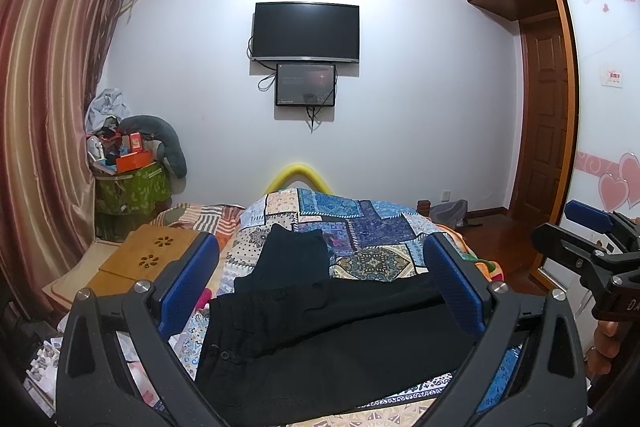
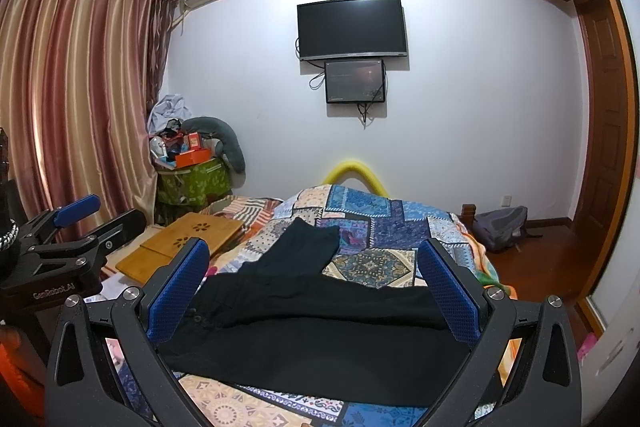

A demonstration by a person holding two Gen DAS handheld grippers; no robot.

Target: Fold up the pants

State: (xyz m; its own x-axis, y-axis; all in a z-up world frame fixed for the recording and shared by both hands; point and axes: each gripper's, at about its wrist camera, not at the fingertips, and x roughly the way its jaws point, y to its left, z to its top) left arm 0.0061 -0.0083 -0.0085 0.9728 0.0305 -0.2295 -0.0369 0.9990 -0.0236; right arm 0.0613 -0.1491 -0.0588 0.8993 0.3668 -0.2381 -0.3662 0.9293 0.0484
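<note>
Black pants (image 1: 320, 339) lie on the patchwork quilt (image 1: 360, 223) of a bed. The waist end with its buttons is close below me, spread left to right, and one leg (image 1: 296, 255) stretches away toward the foot of the bed. My left gripper (image 1: 320, 241) hovers above the pants, open wide, with nothing between its blue pads (image 1: 192, 279). In the right wrist view the pants (image 2: 320, 327) fill the span under my right gripper (image 2: 312, 245), also open and empty. Each gripper shows at the edge of the other's view: the right gripper (image 1: 568, 223) and the left gripper (image 2: 120, 209).
A bamboo lap desk (image 2: 192, 239) lies on the bed left of the pants. A green bin (image 2: 192, 183) piled with clutter stands by the curtain (image 2: 80, 87). A backpack (image 2: 500, 227) sits on the wooden floor at right, near the door. A hand (image 1: 604, 347) holds the right gripper.
</note>
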